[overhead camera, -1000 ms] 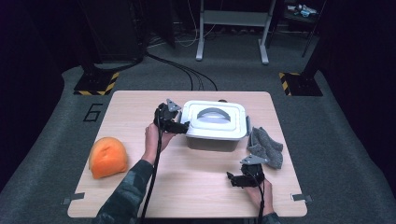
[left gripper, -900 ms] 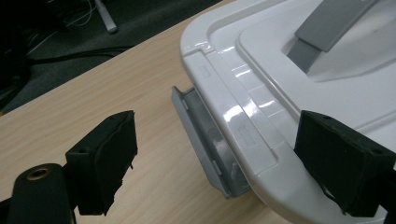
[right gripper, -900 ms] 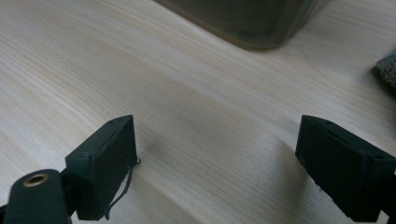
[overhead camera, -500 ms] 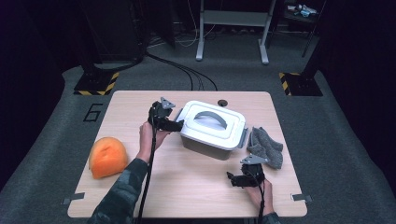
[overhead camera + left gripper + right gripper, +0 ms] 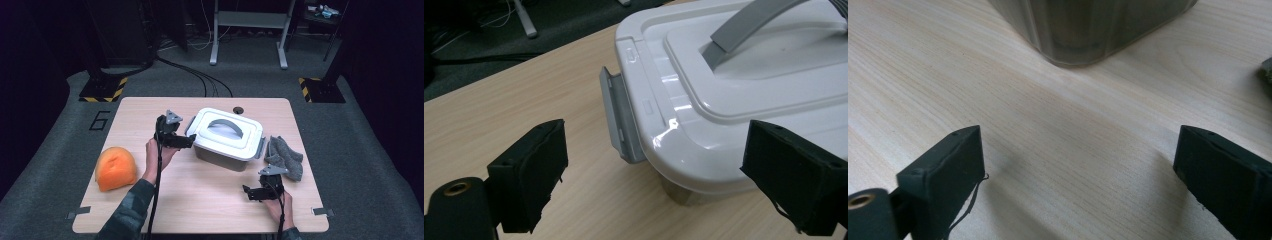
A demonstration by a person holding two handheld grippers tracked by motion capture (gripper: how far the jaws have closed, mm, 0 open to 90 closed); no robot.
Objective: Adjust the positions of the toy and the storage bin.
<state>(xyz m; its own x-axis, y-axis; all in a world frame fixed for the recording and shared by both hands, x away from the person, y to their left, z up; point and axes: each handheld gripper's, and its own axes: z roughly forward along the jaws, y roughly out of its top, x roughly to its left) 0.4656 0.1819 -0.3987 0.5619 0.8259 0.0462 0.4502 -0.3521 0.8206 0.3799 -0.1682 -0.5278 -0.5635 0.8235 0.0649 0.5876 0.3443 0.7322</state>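
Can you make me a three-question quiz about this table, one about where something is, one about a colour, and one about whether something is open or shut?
1. Where does the grey cloth lie?
A. to the right of the white box
B. on top of the box's lid
C. beside the orange thing

2. What colour is the rounded thing near the table's left edge?
A. blue
B. orange
C. green

3. How is the grey latch on the box's side next to the left gripper?
A. snapped down flat
B. broken off
C. swung out from the lid

Answers: 1 A, the cloth sits by the box's right end. 2 B, it is plainly orange. 3 C, the left gripper view shows the latch standing away from the lid's rim.
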